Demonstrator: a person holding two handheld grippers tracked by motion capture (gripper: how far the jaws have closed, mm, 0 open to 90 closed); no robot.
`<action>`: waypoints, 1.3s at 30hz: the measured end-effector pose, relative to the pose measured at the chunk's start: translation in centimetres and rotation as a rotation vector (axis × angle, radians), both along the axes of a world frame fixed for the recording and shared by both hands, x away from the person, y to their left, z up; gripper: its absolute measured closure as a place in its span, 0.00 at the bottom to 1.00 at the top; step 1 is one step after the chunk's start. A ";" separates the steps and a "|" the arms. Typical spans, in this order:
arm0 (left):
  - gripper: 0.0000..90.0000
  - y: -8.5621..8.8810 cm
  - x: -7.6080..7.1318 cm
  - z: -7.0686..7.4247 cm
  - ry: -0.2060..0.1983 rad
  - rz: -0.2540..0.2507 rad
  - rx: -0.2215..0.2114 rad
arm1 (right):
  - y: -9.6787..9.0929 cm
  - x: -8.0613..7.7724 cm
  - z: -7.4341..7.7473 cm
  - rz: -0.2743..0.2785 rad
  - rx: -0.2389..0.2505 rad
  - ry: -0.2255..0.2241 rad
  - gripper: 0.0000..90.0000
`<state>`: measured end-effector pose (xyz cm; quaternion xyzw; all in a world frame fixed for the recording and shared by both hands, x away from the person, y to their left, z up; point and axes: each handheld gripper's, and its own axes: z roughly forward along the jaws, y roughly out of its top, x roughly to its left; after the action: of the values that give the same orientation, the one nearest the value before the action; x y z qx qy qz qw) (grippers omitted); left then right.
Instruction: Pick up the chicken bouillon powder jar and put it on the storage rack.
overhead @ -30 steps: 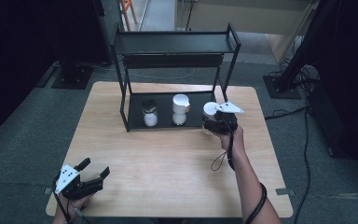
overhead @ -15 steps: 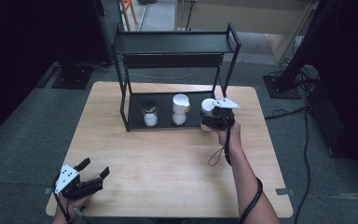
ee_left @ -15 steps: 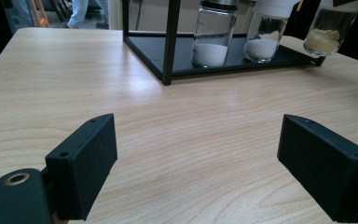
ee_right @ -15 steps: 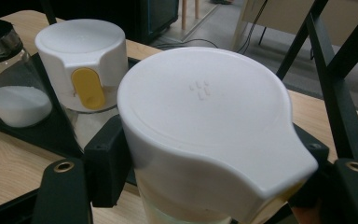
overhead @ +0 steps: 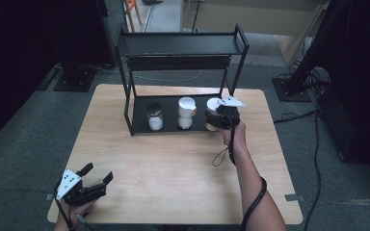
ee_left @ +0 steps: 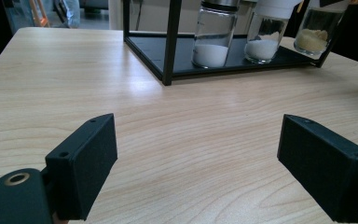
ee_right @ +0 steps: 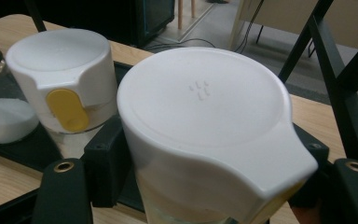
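Right gripper view, white-lidded jar upright, spout nearest

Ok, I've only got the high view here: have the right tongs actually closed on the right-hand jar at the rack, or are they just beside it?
Observer: Closed. In the right gripper view the right tongs clamp the jar from both sides, just under its white lid.
Operator: What's in it?
Observer: The left gripper view shows a yellowish powder at its bottom.
Operator: And the left tongs?
Observer: The left tongs are open, with nothing but bare table between them.
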<state>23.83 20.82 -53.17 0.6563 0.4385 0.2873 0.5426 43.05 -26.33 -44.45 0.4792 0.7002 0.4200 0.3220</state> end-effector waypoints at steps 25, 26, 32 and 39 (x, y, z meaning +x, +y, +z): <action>0.14 0.1 0.0 0.0 0.002 0.002 -0.008 | 0.5 2.1 -1.7 -0.062 0.006 -0.002 0.34; 0.14 0.1 0.0 0.0 0.002 0.002 -0.007 | 0.5 2.1 -1.7 -0.062 0.006 -0.002 0.34; 0.14 0.1 0.0 0.0 0.000 0.002 -0.008 | 1.0 2.2 -2.3 -0.081 0.004 -0.009 0.34; 0.14 0.0 0.0 0.0 0.000 0.000 -0.005 | 0.9 2.1 -2.4 -0.091 0.022 -0.013 0.33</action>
<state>23.83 20.86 -53.18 0.6551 0.4393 0.2860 0.5442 45.14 -25.45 -46.85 0.5115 0.6709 0.4158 0.3398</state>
